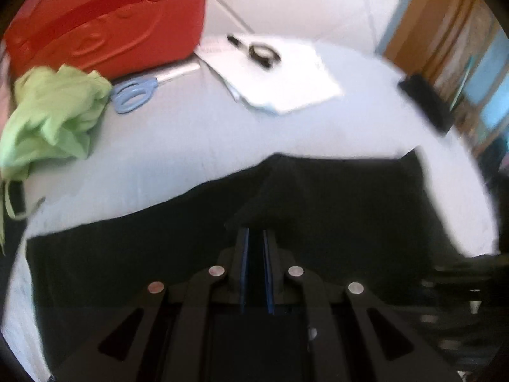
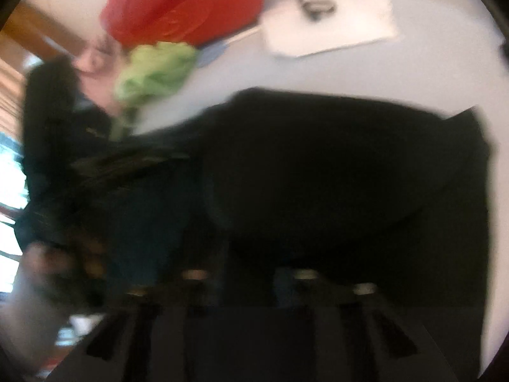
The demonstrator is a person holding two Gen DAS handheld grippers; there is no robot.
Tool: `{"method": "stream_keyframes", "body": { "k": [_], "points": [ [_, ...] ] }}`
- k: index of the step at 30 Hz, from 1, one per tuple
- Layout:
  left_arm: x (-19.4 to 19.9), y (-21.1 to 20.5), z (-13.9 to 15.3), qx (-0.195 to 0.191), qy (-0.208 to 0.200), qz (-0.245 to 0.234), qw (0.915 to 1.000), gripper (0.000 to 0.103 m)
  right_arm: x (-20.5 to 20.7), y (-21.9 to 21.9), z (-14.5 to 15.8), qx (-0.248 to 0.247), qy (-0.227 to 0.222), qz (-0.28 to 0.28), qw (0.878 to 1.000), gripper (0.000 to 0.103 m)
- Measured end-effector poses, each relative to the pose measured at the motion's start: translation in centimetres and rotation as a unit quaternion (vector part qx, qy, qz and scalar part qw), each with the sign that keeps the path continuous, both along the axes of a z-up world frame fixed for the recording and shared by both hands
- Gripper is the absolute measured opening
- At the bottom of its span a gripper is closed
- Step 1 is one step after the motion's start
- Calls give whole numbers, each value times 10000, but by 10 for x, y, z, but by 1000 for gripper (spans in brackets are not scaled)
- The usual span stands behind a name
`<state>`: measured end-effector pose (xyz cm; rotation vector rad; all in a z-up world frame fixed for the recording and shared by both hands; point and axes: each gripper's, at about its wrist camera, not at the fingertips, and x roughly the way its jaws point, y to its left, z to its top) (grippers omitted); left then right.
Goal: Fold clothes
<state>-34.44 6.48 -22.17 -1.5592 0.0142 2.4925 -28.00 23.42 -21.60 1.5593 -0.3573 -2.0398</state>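
A black garment (image 1: 159, 242) lies spread on a pale table (image 1: 197, 146). My left gripper (image 1: 256, 232) is shut on a raised fold of the black garment, its blue pads nearly together. In the right wrist view the same black garment (image 2: 334, 175) fills most of the frame. The right gripper (image 2: 248, 273) is blurred and dark against the cloth, so its fingers cannot be made out. A crumpled green garment (image 1: 54, 117) lies at the table's left, and shows in the right wrist view (image 2: 156, 70) too.
A red bag (image 1: 108, 22) stands at the back left, with blue-handled scissors (image 1: 133, 95) in front of it. White papers (image 1: 280, 76) with a dark small object (image 1: 262, 52) on top lie at the back. A black block (image 1: 426, 102) sits at the right table edge.
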Motion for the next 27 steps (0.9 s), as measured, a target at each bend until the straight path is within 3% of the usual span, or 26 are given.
{"method": "stream_keyframes", "body": {
  "k": [3,4,5,7,8,9,12,16,20,21,23,27],
  "points": [
    [14,-6,5,-184,-66,-81,9998,9,3,22,16,-527,-258,-209,9981,12],
    [21,-10,8,-242,-88,-95,9996,9,7,34,18,-509,-464,-314,9971,16],
    [27,-14,11,-300,-110,-109,9994,9,11,47,20,-478,-678,-420,9957,27],
    [56,-27,20,-265,-71,-66,9996,24,28,76,26,316,-732,-748,9940,40],
    [72,-35,24,-194,-73,-22,9998,59,37,86,29,623,-680,-862,9920,42],
    [91,-44,28,-118,-63,71,9999,101,53,101,33,878,-631,-1028,9888,42],
    [139,-65,36,292,-108,292,9991,103,97,129,41,850,-620,-1443,9839,42],
    [194,-74,38,444,-232,493,9975,103,165,139,54,815,-445,-1952,9764,42],
    [231,-71,25,407,-501,627,9959,103,215,137,72,1241,-118,-1859,9746,42],
    [239,-70,21,367,-594,687,9952,98,222,136,73,1284,-83,-1755,9760,42],
    [258,-73,20,299,-604,880,9938,93,238,135,68,1489,-68,-1533,9769,42],
    [301,-91,19,-80,-446,1530,9872,93,257,141,49,1669,-144,-1159,9790,42]
  ]
}}
